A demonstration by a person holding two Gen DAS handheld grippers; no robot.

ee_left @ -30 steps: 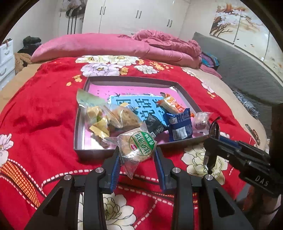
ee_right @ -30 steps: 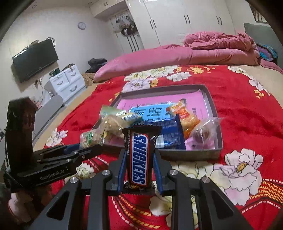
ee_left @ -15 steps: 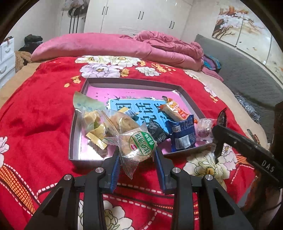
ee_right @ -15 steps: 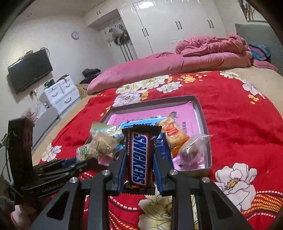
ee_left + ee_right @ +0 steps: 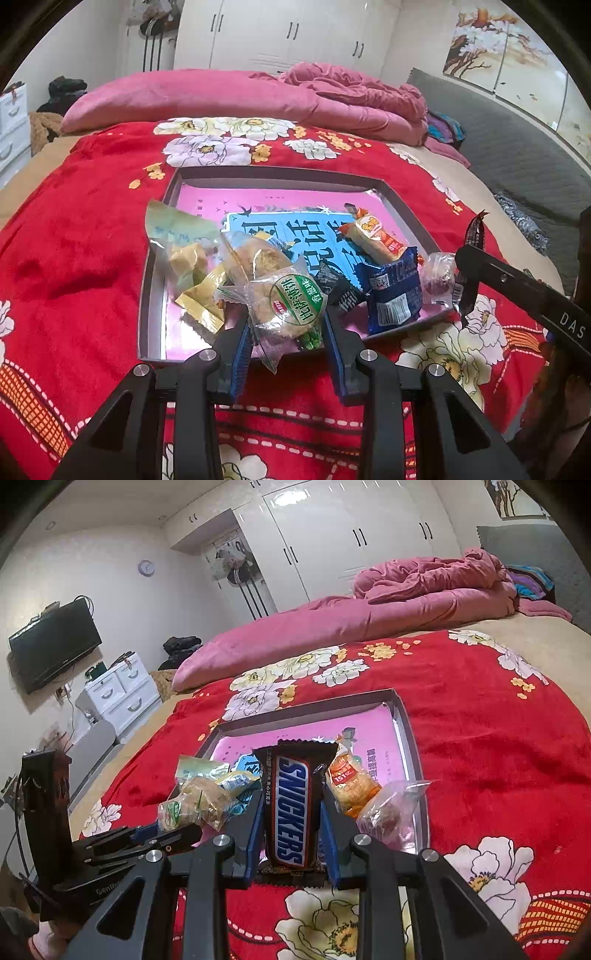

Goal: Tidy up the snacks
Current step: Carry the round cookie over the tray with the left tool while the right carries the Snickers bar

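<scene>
One grey tray (image 5: 147, 295) lies on the red flowered bedspread (image 5: 74, 240), and every place here is given from it. In its left part lie two clear packs (image 5: 192, 258) of yellowish pieces. At its near rim the left gripper (image 5: 288, 332) is clamped on one round pastry packet with a green label (image 5: 291, 306). Right of that, inside the tray, stand one blue packet (image 5: 391, 291), one orange-wrapped cake (image 5: 376, 240) behind it, and one clear-wrapped sweet (image 5: 436, 277) at the right corner. Before the tray's near edge, the right gripper (image 5: 291, 830) grips one Snickers bar (image 5: 291, 808) upright.
</scene>
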